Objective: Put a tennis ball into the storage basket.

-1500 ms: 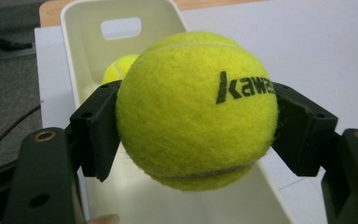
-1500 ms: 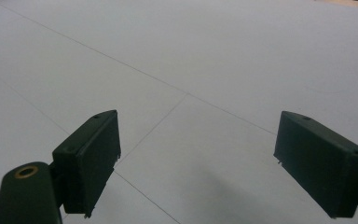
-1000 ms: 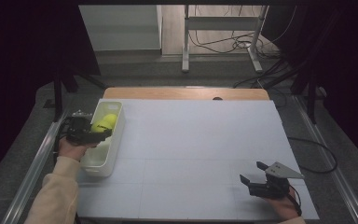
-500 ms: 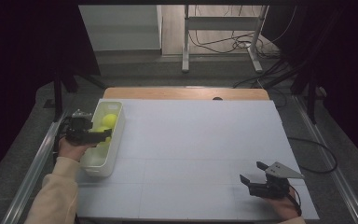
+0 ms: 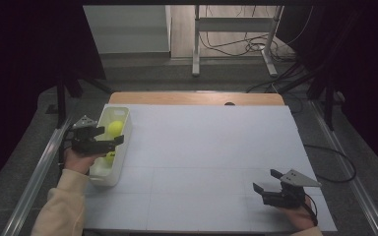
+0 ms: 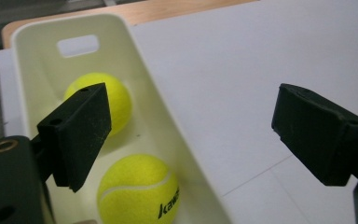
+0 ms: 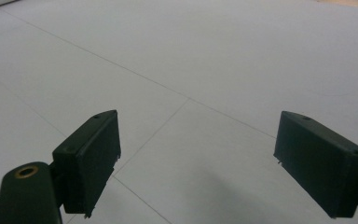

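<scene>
A white bin [image 5: 109,176] stands along the left edge of the white tabletop [image 5: 206,147]. Two yellow tennis balls lie in it: a far ball [image 5: 115,128] and a near ball [image 5: 109,158]. My left gripper [image 5: 110,135] hovers over the bin, open; its jaws have just been opening wide and then closing a little, and nothing is between them. In the left gripper view the far ball [image 6: 121,105] sits behind the left jaw of the gripper [image 6: 191,116], and the near ball [image 6: 140,191] is below it, inside the bin [image 6: 32,56]. My right gripper [image 5: 266,180] [image 7: 196,140] rests open at the front right, empty.
A wooden strip [image 5: 192,98] runs along the table's far edge. Metal rails [image 5: 34,177] flank both sides. Beyond the table are a metal stand [image 5: 234,44] and floor cables [image 5: 226,46]. The bin's right wall rises between the balls and the open tabletop.
A second ago my left gripper held a tennis ball above the bin. The ball now lies in the bin, the jaws stand open, and the hand has drawn slightly back. The right gripper has not moved.
</scene>
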`<state>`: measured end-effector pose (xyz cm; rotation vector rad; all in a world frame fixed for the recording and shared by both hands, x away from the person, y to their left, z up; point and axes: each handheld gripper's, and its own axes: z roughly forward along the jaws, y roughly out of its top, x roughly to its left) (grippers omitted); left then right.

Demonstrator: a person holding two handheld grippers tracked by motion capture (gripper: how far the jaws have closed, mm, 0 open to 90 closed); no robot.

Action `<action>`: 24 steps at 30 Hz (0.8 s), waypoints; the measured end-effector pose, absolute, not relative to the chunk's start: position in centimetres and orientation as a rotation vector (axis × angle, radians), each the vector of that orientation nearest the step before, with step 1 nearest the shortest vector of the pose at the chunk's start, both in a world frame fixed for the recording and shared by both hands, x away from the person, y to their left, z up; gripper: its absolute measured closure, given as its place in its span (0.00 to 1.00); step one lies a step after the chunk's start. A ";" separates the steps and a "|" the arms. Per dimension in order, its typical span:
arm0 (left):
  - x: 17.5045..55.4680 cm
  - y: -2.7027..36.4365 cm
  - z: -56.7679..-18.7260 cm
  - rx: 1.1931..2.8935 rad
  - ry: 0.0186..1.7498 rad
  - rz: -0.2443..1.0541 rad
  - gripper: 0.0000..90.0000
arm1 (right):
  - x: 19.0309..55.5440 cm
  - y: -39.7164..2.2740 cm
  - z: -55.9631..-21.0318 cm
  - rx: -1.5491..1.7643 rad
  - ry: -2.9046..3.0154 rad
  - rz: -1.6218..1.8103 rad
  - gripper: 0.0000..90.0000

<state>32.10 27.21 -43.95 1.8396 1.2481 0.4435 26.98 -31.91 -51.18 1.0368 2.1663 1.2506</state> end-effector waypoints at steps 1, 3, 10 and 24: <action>31.9 27.0 -44.0 1.839 1.234 0.446 0.14 | 27.1 -31.9 -51.2 1.036 2.169 1.255 0.16; 31.6 26.7 -44.0 1.842 1.208 0.446 0.15 | 27.3 -31.9 -51.3 1.036 2.173 1.253 0.16; 30.6 25.5 -43.7 1.803 1.149 0.432 0.15 | 27.7 -31.5 -51.3 1.018 2.188 1.250 0.16; 28.8 22.0 -44.1 1.816 0.993 0.405 0.14 | 27.8 -31.0 -51.3 0.996 2.202 1.237 0.16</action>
